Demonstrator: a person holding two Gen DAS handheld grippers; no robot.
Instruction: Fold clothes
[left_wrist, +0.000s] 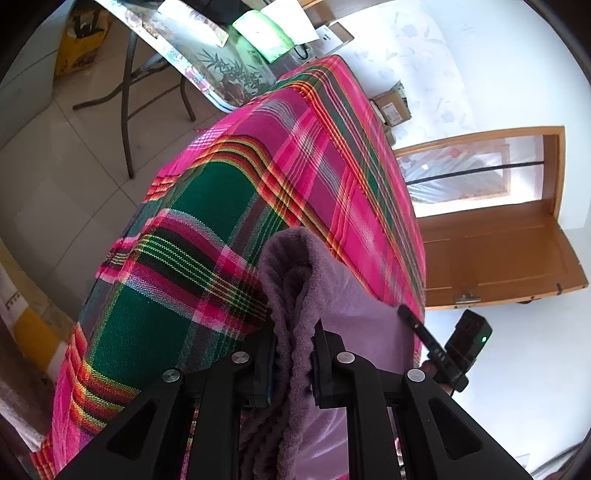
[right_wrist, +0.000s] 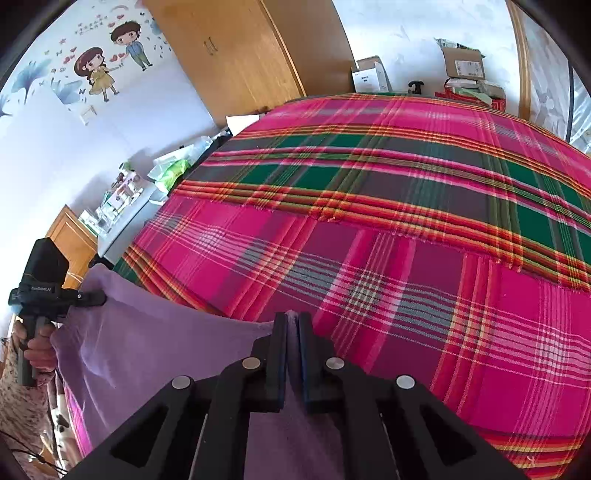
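A purple fleece garment (left_wrist: 351, 295) hangs over the near edge of a bed covered in a pink and green plaid sheet (left_wrist: 221, 206). My left gripper (left_wrist: 293, 332) is shut on a thick bunched fold of it. At the right of the left wrist view, my right gripper (left_wrist: 406, 314) meets the same edge. In the right wrist view the garment (right_wrist: 147, 350) stretches flat between both tools. There my right gripper (right_wrist: 291, 319) is shut on its thin upper edge, over the plaid sheet (right_wrist: 406, 221). My left gripper (right_wrist: 100, 297), held by a hand (right_wrist: 37, 347), pinches the far left corner.
A folding table (left_wrist: 207, 55) with packets stands beyond the bed, over tiled floor. A wooden door (left_wrist: 498, 258) is to the right. Cardboard boxes (right_wrist: 465, 66) sit past the bed's far edge, a wooden wardrobe (right_wrist: 240, 48) behind, and a cluttered white stand (right_wrist: 122, 206) at the left.
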